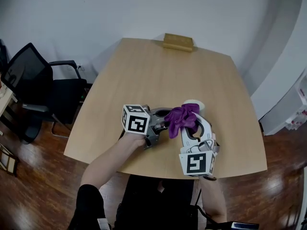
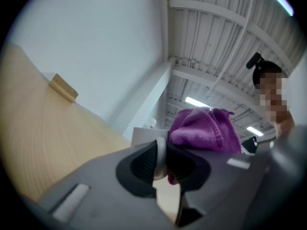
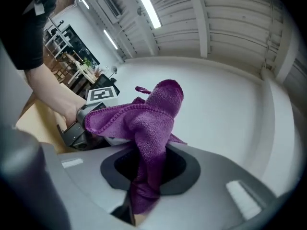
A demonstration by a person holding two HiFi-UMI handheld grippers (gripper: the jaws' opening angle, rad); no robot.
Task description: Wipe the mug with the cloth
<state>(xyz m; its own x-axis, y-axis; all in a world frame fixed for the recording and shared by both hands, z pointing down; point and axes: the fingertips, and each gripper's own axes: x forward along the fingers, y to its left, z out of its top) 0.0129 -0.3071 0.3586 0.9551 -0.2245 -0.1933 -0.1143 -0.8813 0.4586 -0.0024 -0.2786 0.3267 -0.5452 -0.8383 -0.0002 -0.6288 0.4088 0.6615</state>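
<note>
Here, the left gripper [image 1: 162, 120] has its jaws almost together, and they pinch the thin white wall of the mug [image 1: 194, 103]. In the left gripper view, the left gripper [image 2: 162, 163] shows the white edge of the mug [image 2: 160, 153] stuck between its dark pads, with only a small gap left for it. The right gripper [image 1: 191, 126] has its jaws closed tight on the purple cloth [image 1: 181, 117]. In the right gripper view, the cloth [image 3: 148, 121] goes down between the jaws of the right gripper [image 3: 146, 178] and bunches up in a soft lump above them. The cloth lies over the mug, between the two grippers. Both grippers and the mug are above the near part of the wooden table [image 1: 158, 71].
</note>
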